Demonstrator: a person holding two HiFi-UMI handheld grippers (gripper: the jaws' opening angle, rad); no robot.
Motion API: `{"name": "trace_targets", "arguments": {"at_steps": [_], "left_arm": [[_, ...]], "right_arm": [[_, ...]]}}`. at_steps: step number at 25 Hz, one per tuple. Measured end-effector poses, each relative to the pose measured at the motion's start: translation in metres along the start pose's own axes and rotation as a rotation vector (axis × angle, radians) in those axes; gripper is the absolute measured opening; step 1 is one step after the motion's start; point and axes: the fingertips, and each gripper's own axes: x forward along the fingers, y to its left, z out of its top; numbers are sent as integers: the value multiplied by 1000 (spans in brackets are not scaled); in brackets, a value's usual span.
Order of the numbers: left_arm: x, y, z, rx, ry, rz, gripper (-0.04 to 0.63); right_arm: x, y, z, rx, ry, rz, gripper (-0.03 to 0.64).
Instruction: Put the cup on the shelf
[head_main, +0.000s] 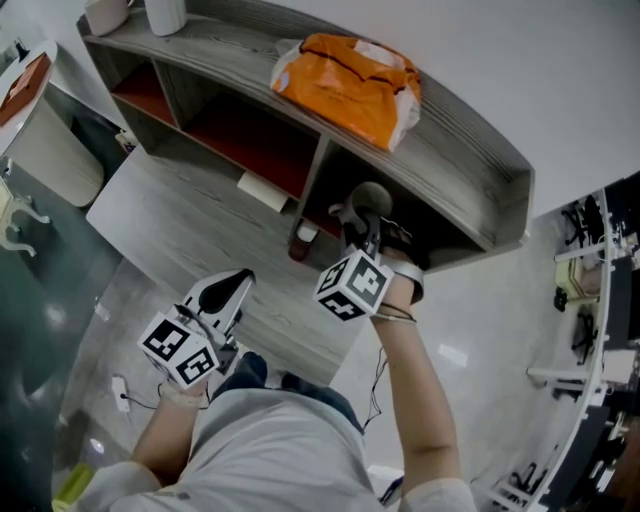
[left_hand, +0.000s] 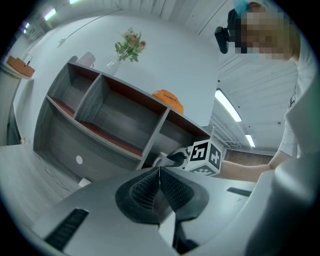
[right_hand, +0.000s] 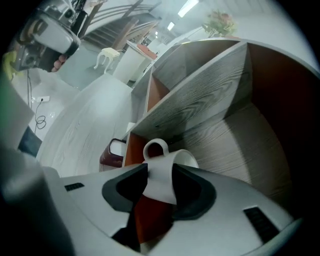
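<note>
A white cup (right_hand: 162, 177) with its handle loop towards the far side sits between the jaws of my right gripper (right_hand: 159, 187), inside the lower right compartment of the grey wooden shelf (right_hand: 235, 135). The jaws stand spread on either side of the cup and the pads do not visibly press on it. From the head view the cup (head_main: 370, 200) shows at the mouth of that compartment, just beyond the right gripper (head_main: 368, 235). My left gripper (head_main: 225, 290) hangs low over the floor, away from the shelf (head_main: 470, 170), with its pads together and nothing between them (left_hand: 159, 187).
An orange bag (head_main: 350, 85) lies on the shelf top, with two white vessels (head_main: 165, 12) at its far left end. A dark red container (head_main: 300, 240) stands on the floor by the divider, next to a white box (head_main: 262, 190). Cables trail on the floor.
</note>
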Motion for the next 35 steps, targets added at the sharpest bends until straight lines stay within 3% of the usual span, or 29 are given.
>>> {"name": "trace_targets", "arguments": {"at_steps": [15, 20, 22, 29, 35], "left_arm": [[-4, 3, 2, 11, -5, 29, 17], [-1, -3, 4, 19, -4, 21, 17], [3, -8, 5, 28, -1, 10, 17], [22, -33, 10, 60, 9, -52, 17], [48, -63, 9, 98, 36, -133, 17]], "right_arm": [[9, -7, 6, -15, -25, -60, 199], [-16, -25, 13, 2, -87, -145, 198], [-31, -29, 16, 51, -134, -160, 195], [-93, -33, 9, 345, -316, -153, 70], [-134, -29, -21, 566, -408, -123, 49]]}}
